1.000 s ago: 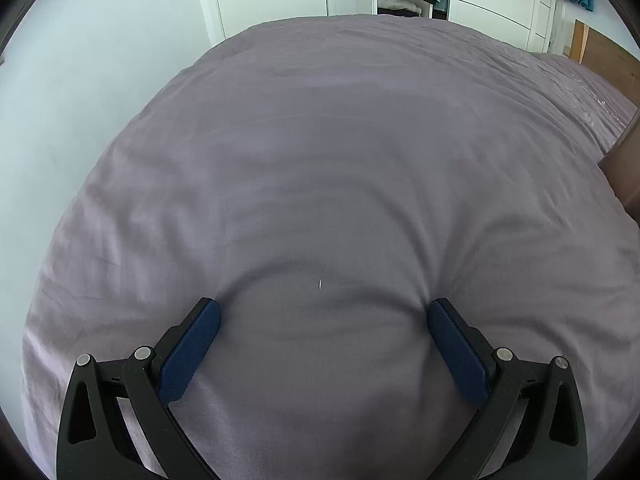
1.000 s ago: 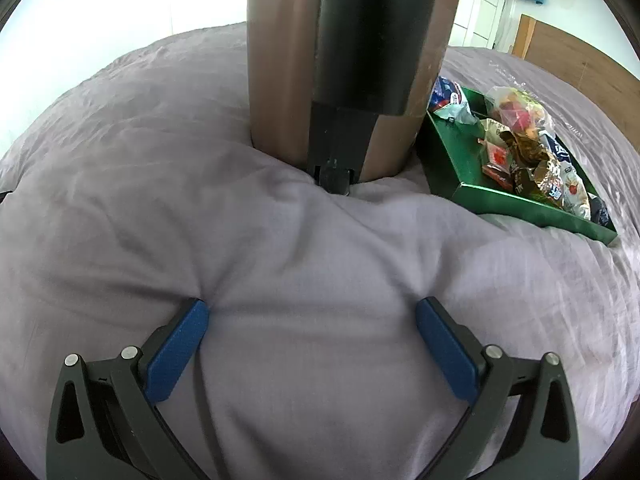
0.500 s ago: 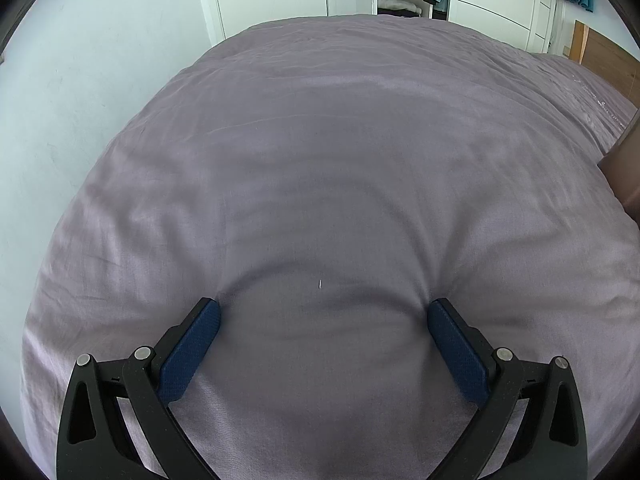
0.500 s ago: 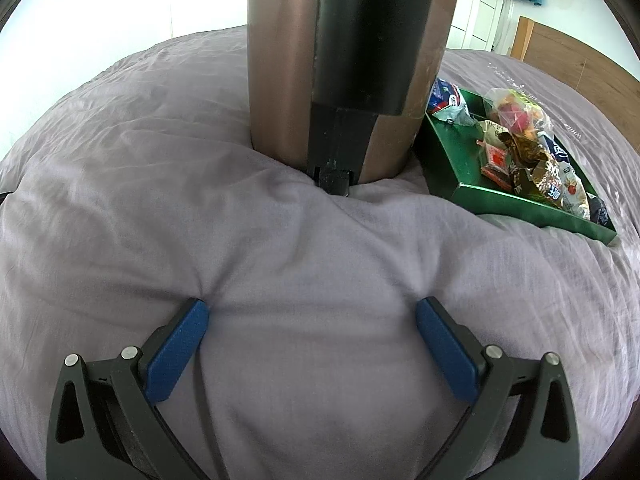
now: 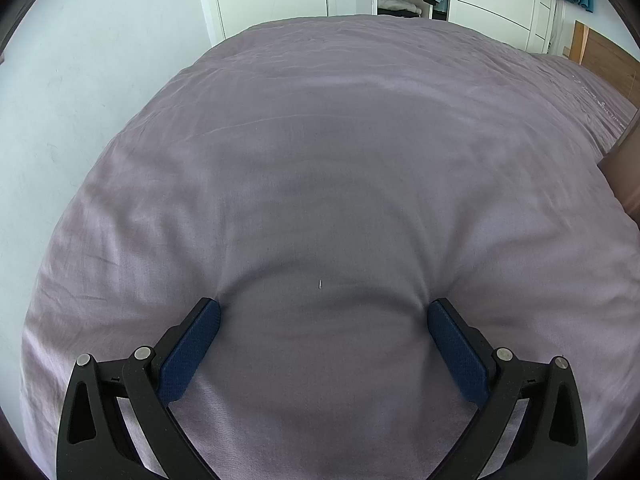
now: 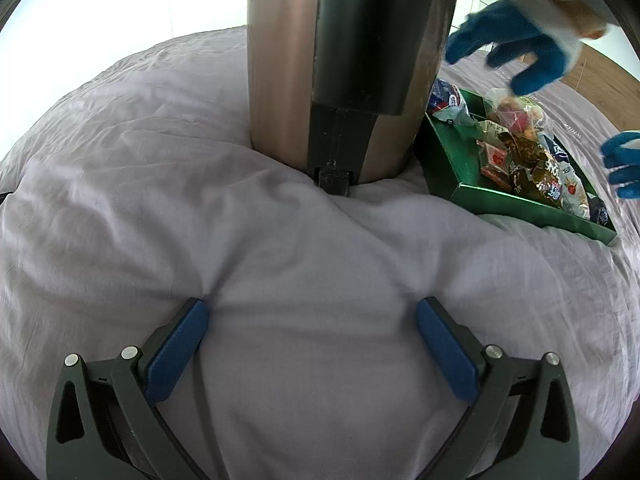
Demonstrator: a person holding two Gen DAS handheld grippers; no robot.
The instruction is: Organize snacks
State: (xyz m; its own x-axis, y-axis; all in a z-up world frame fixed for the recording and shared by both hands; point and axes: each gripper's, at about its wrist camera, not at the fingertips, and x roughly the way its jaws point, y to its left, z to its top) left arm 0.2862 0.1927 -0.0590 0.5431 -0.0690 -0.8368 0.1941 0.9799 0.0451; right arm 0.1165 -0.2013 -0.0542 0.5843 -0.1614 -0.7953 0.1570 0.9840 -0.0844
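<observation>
The left gripper (image 5: pixel 323 312) and right gripper (image 6: pixel 312 312) rest on the purple bedspread (image 5: pixel 320 160), both spread wide and holding nothing. Ahead-right of the right gripper, the green tray (image 6: pixel 492 200) holds wrapped snacks (image 6: pixel 528 152), beside a bronze cylinder (image 6: pixel 280 60); 2 blue-gloved hands (image 6: pixel 516 48) hover above.

We saw soft, even daylight in both views, with no hard shadows. In the right wrist view the far left wall (image 6: pixel 120 4) was blown out to white, and the bedspread (image 6: pixel 304 248) looked paler there than the mauve bedspread (image 5: pixel 320 168) in the left wrist view. Faint shade pooled in the dimples at each claw's tips. The gloved hand (image 6: pixel 516 52) at far right was smeared by motion blur; the snacks (image 6: pixel 528 160) stayed sharp. Fisheye bending curved the bed's edges, and dark vignetting ringed every corner.
</observation>
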